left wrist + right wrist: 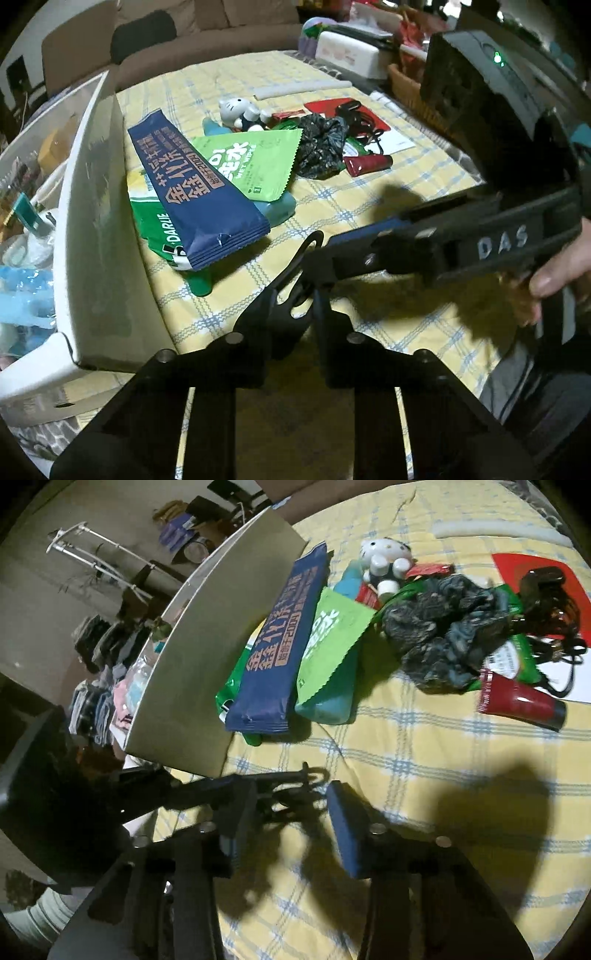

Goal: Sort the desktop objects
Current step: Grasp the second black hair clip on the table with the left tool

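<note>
The box [96,229] stands at the left edge of the table [369,206]. The packets [199,192] lie in a pile just beside it. The tube [367,164] lies to the right of them, and the toy figure [236,110] stands behind the pile.

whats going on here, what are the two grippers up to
A person is sorting clutter on a yellow checked tablecloth with two hand-held grippers. The left gripper is shut on a black hook-shaped clip. The right gripper is open, its fingers on either side of the same clip without gripping it. The blue packet, green wet wipes packet and red tube lie untouched beside the white box.
</note>
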A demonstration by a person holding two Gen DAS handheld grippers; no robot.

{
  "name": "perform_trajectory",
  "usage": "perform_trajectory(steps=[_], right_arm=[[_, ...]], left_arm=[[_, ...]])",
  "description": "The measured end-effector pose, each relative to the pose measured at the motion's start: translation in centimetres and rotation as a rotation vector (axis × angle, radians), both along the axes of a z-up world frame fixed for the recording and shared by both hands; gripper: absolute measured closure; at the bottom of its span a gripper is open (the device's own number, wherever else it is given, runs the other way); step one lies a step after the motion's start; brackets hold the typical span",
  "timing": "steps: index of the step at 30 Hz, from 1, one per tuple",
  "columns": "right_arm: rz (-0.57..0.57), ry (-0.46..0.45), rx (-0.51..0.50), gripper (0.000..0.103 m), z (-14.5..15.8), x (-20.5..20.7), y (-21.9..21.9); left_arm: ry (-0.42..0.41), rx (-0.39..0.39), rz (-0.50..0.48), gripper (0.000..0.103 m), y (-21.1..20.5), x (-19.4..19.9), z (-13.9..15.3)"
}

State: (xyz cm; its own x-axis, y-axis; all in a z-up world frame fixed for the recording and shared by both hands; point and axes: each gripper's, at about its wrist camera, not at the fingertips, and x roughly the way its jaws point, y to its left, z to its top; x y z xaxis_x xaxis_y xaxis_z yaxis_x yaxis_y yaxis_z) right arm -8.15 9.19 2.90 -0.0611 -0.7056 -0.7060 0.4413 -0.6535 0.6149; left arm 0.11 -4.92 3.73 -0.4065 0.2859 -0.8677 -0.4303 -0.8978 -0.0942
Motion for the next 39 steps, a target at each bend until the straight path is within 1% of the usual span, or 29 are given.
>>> perform_trajectory(steps=[1, 3, 5, 8, 10, 11, 13, 16, 25, 29, 39], right_arm=[[0.004, -0.002, -0.005, 0.072, -0.1, 0.0, -0.2], [0.014, 0.001, 0.003, 0.077, -0.2, 0.1, -0.5], [0.022, 0.001, 0.018, 0.083, -0.5, 0.2, -0.5], [0.009, -0.016, 0.007, 0.085, -0.8, 0.1, 0.0], [0.008, -0.013, 0.008, 0.085, -0.8, 0.1, 0.1], [0.008, -0.013, 0.009, 0.085, -0.8, 0.1, 0.2], [0.009, -0.01, 0.013, 0.085, -0.8, 0.1, 0.1], [0.009, -0.011, 0.012, 0.085, -0.7, 0.1, 0.1], [0.005, -0.015, 0.005, 0.086, -0.7, 0.1, -0.3], [0.0, -0.006, 0.001, 0.088, -0.6, 0.3, 0.4], [-0.031, -0.026, -0.014, 0.088, -0.9, -0.2, 2.0]], left_arm=[[-0.002, 0.006, -0.001, 0.088, -0.1, 0.1, 0.0], [-0.011, 0.02, -0.01, 0.088, 0.0, 0.2, 0.0], [-0.005, 0.006, -0.027, 0.088, 0.2, 0.5, 0.1], [0.004, 0.007, -0.019, 0.081, -0.1, 0.7, 0.4], [0.017, -0.002, -0.008, 0.071, -0.2, 0.7, 0.5], [0.024, -0.005, -0.001, 0.069, -0.4, 0.7, 0.5], [0.026, -0.001, -0.003, 0.069, -0.5, 0.8, 0.5], [0.04, -0.022, -0.009, 0.069, -0.4, 0.9, 0.4], [0.039, 0.001, -0.022, 0.069, -0.5, 0.7, 0.2], [0.032, 0.015, -0.016, 0.069, -0.7, 0.8, 0.3], [0.029, 0.02, -0.002, 0.068, -1.0, 0.9, 0.6]])
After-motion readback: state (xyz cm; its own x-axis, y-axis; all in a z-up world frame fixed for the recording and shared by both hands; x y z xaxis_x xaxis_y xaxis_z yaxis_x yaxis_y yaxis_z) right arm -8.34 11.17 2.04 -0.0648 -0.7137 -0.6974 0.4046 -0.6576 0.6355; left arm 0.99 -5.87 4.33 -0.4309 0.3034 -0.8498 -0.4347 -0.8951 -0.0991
